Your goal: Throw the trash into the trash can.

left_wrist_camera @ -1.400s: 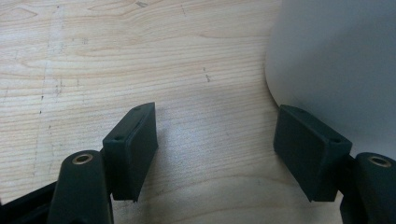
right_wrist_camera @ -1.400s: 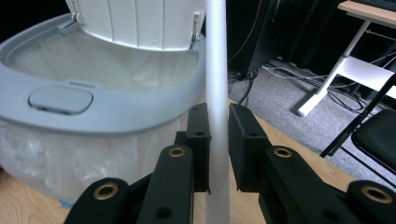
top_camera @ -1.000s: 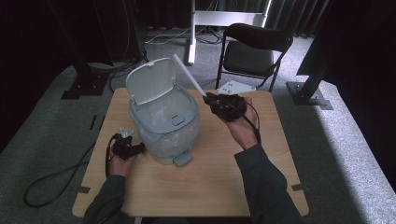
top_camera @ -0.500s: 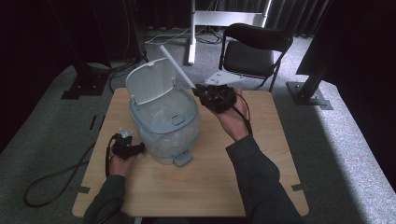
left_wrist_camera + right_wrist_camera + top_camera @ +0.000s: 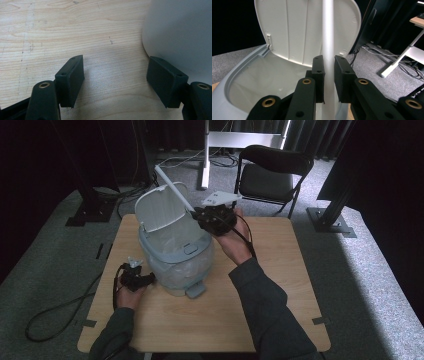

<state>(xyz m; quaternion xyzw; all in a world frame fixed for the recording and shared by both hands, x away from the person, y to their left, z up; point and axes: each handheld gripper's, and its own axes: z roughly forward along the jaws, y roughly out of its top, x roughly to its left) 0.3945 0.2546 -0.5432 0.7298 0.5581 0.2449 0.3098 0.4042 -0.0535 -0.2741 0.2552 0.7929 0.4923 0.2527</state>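
Wooden table [image 5: 280,285] carries a grey pedal bin [image 5: 176,257], lid [image 5: 159,210] raised. Left gripper [image 5: 142,279] rests on the tabletop just beside the bin's wall, jaws apart, empty. Farther back, right gripper [image 5: 206,216] clamps a white tube [image 5: 173,188] slanting above the bin's mouth.

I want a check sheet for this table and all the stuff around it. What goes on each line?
Surface: wooden table, bare around the bin.
Job's things: pale pedal bin with its lid up and a liner inside; white rod sticking up over the bin.
Clutter: nothing seen.
Grippers: right claw shut on the white rod; left claw open, low over the table beside the bin wall.
Cables: black cable looping onto the floor at the left.
Surroundings: folding chair behind the table, grey carpet, dark curtains.
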